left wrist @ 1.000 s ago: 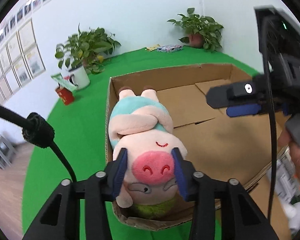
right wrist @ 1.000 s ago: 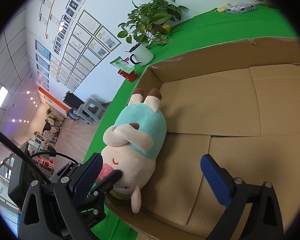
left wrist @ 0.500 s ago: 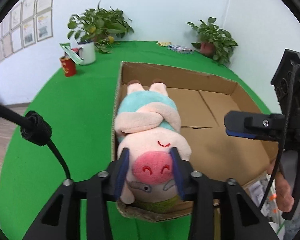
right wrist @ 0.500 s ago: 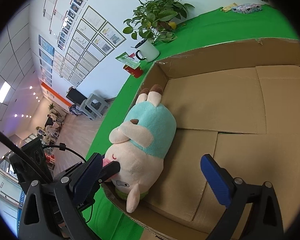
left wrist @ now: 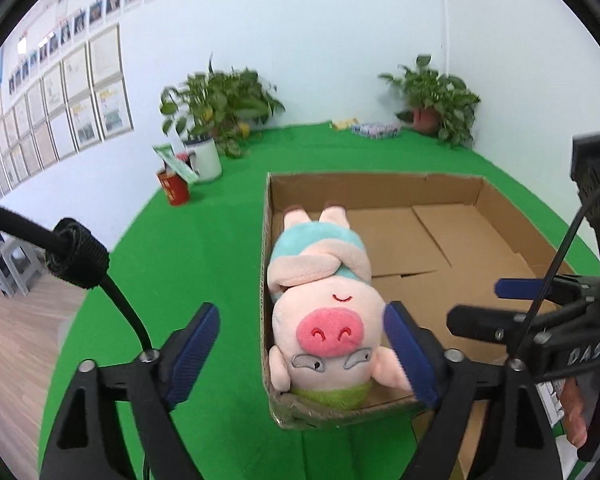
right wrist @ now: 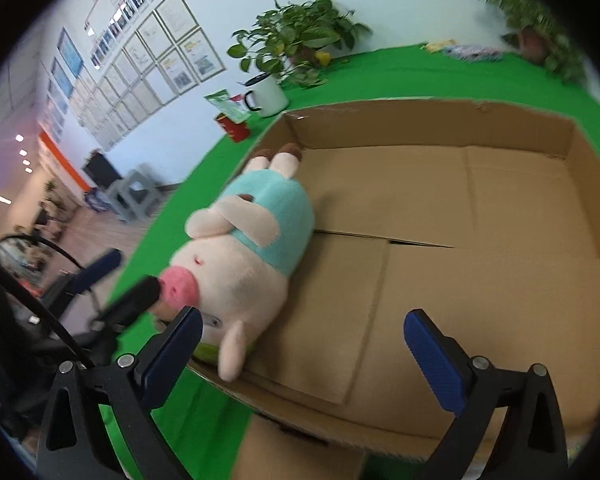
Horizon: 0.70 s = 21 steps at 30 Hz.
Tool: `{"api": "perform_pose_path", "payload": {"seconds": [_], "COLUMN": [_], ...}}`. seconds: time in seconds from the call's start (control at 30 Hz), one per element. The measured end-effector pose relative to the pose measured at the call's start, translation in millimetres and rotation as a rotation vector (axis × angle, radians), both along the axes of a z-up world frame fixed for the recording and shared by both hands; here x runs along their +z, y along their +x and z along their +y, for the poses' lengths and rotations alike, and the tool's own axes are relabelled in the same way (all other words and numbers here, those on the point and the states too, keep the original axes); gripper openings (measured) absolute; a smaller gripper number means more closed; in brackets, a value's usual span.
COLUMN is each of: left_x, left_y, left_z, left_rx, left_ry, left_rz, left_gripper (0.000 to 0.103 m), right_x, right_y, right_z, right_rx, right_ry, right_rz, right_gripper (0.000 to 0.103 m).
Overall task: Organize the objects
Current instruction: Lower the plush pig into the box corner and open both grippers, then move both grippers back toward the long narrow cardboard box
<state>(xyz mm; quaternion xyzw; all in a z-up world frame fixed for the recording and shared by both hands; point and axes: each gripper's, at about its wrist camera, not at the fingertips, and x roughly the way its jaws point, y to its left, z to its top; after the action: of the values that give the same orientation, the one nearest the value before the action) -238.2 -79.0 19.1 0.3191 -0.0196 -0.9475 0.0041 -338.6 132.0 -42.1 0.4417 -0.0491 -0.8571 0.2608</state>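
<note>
Left wrist view shows the plush pig (left wrist: 324,312) lying inside the cardboard box (left wrist: 380,188), at lower centre of the frame against the box's left wall. The left hand-held gripper (left wrist: 300,344) is spread wide with nothing in it (pads clear of the toy). The right hand-held gripper (right wrist: 300,352) is likewise wide and empty. One item looks stowed; any remaining objects are not visible here.
</note>
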Motion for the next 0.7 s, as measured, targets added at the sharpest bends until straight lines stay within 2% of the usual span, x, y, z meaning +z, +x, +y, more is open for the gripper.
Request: {"api": "perform_pose_path", "payload": {"seconds": [0.1,0.3,0.43,0.7], "left_x": [9.8,27.5,34.7,36.3], "left_y": [24.6,66.7,87.0,126.2], "left_z": [5.2,25.9,40.6,59.7], "left_rx": [-0.017,-0.048,-0.074,-0.101], "left_ry": [0.011,0.048,0.084,0.139], "left_rz": [0.045,0.104,0.112,0.101], "left_gripper": [0.095,0.095,0.095,0.095], "right_x": [10.5,31.9,39.6,36.7], "right_y": [32.3,83.7,107.3,147.8], "right_z": [11.6,33.2,46.8,70.6], "right_rx": [-0.066,-0.173,-0.209,-0.226], "right_ry": [0.074,0.2,0.241,0.233], "right_rz": [0.096,0.268,0.312,0.325], "right_gripper": [0.101,0.101,0.101,0.1]}}
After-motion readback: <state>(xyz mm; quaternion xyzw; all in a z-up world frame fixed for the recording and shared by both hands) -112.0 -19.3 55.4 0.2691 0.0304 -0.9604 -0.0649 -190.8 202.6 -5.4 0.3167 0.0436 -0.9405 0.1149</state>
